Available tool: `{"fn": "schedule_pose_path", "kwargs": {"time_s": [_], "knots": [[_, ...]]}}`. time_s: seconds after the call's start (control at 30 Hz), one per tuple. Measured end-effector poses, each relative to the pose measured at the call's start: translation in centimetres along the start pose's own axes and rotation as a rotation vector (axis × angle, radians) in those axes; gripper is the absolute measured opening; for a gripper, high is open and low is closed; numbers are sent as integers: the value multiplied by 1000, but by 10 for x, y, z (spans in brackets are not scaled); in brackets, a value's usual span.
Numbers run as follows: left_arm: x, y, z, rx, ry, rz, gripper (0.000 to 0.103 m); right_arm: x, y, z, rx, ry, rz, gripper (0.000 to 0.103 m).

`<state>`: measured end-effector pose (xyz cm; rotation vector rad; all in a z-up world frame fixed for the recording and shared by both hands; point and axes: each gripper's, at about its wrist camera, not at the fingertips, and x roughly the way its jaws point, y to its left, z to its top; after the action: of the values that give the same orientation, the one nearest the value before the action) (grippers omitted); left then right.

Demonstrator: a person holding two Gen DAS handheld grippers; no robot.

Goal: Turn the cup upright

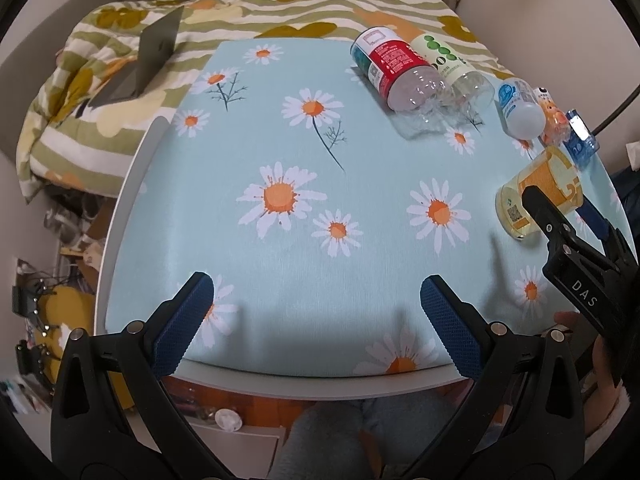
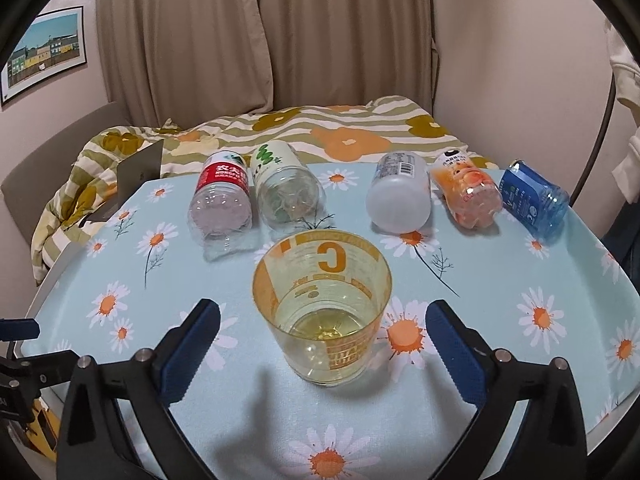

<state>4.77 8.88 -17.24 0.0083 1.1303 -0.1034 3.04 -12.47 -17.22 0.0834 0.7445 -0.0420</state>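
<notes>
I am reading "DAS" on the right gripper point(image 1: 560, 216), a mirrored "C" on the cup point(image 2: 322, 312), "农夫" on the red bottle point(image 2: 222, 204).

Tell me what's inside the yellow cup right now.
The yellow cup stands upright, seemingly empty: its yellowish base shows through the open mouth. The orange print partly masks the near wall.

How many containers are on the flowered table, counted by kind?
Cups: 1, the yellow cup, standing with its mouth up.
Bottles lying on their sides: 5, the red-label bottle, green-label bottle, white bottle, orange bottle, blue bottle.
Total: 6.
</notes>
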Motion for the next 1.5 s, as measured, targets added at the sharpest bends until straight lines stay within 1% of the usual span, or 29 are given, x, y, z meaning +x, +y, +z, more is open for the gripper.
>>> {"fn": "schedule_pose_path", "kwargs": {"time_s": [0.17,0.27,0.43,0.57,0.77,0.87,0.93,1.1,1.33,1.5], "knots": [[-7,-4,-1,-4,-22,3,103,-5,-1,2,-5,3,8,102],[-19,-10,1,-7,-39,-1,103,-12,-6,8,3,42,26,102],[-52,-29,8,6,-68,10,103,-47,-18,26,0,79,46,102],[-87,-48,14,3,-93,-10,103,-84,-33,44,-26,125,48,103],[-132,-78,15,20,-142,-10,103,-133,-68,69,-9,184,10,103],[-146,-88,13,20,-163,0,103,-151,-82,74,-27,187,-20,103],[-151,-92,11,18,-168,5,103,-157,-87,75,-34,186,-37,103],[-160,-98,2,16,-189,25,103,-166,-98,74,-33,184,-49,103],[-170,-100,-4,18,-212,44,103,-169,-98,68,-30,182,-41,103],[-173,-100,-6,21,-220,43,103,-173,-95,67,-30,171,-39,103]]}}
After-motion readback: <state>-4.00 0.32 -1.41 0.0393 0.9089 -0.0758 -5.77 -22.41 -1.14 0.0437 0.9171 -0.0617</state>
